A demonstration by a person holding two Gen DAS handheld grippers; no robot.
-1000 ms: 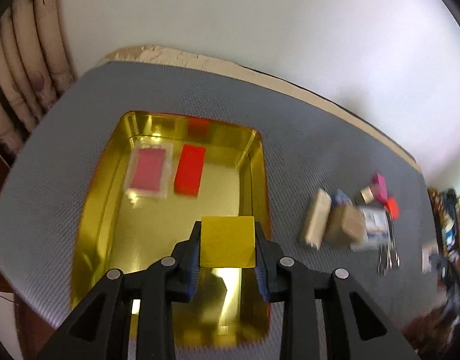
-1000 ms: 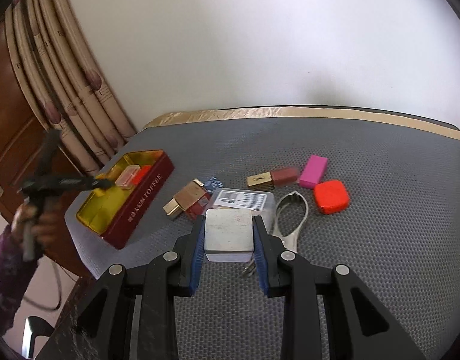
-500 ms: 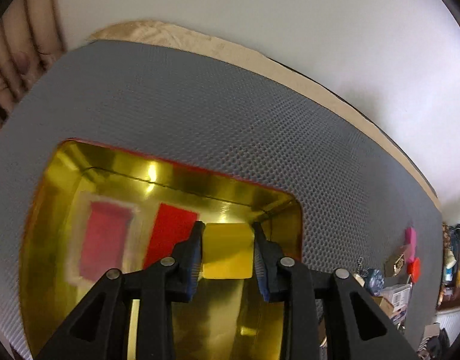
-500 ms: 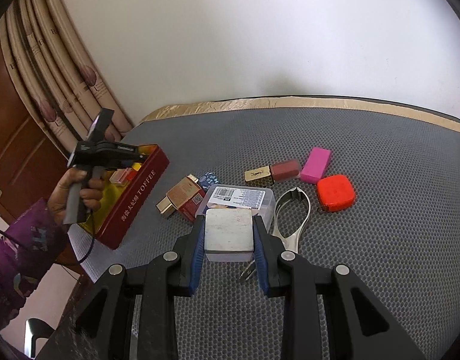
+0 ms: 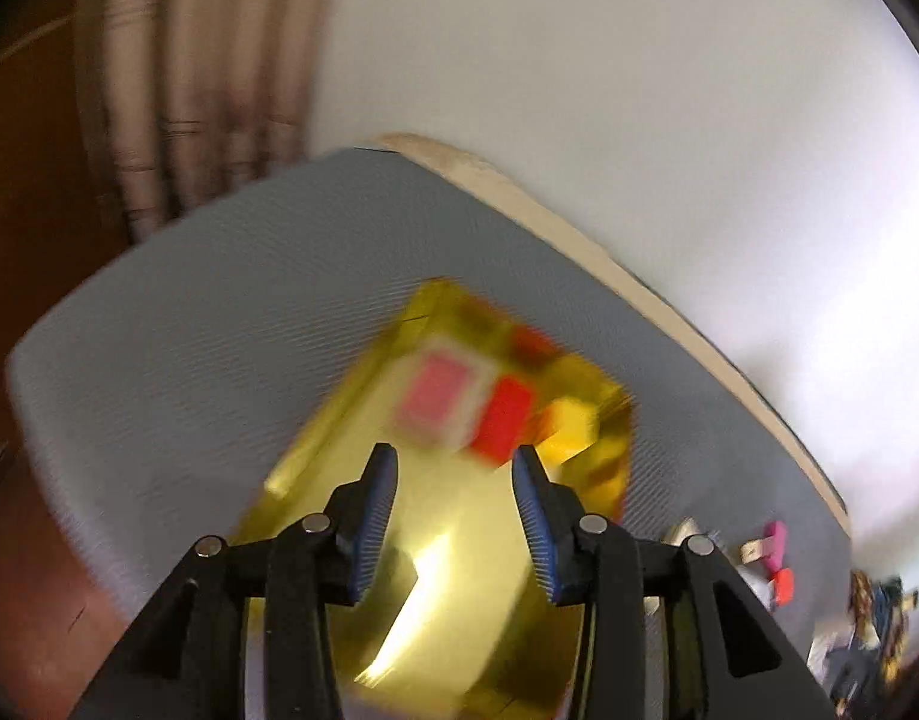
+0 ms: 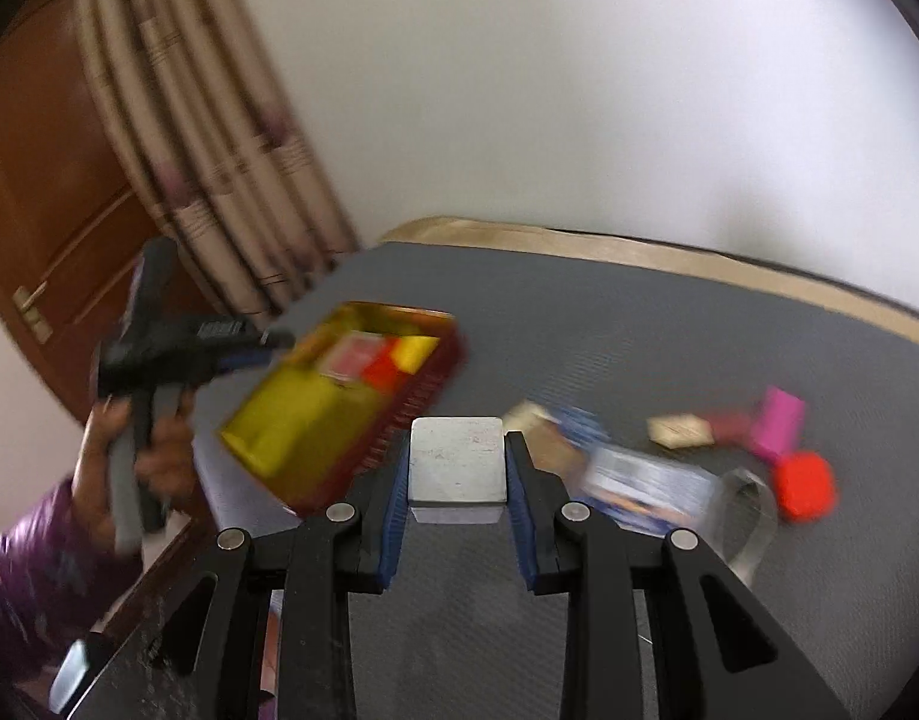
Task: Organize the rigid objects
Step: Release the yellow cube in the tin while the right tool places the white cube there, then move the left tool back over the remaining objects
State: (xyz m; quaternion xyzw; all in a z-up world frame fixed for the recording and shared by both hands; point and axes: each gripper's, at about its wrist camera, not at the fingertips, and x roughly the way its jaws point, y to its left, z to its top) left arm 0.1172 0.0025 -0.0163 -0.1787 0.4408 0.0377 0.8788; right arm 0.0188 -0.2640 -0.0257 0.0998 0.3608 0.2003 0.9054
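A gold tin tray [image 5: 315, 444] with red outer walls lies on the grey mat. In its far end sit a pink packet [image 5: 438, 399], a red block [image 5: 507, 423] and a yellow cube [image 5: 570, 429]. My left gripper [image 5: 453, 468] hangs above the tray, its jaws opening with nothing between them. My right gripper [image 6: 458, 450] is shut on a silver metal block [image 6: 456, 468], above the mat to the right of the tray [image 6: 411, 414]. The right wrist view also shows the yellow cube [image 6: 414, 353] in the tray and a hand holding the left gripper [image 6: 273, 341] at the left.
Loose items lie right of the tray: a brown box [image 6: 543, 426], a clear labelled case [image 6: 645, 483], a gold-and-maroon piece [image 6: 681, 429], a pink block [image 6: 780, 420], a red square case [image 6: 804, 486], metal tongs [image 6: 753, 510]. Curtain and wooden door stand left; a white wall behind.
My left gripper let go of the yellow cube, which now lies in the tray beside the red block, and drew back. The right gripper moved left toward the tray with the silver block.
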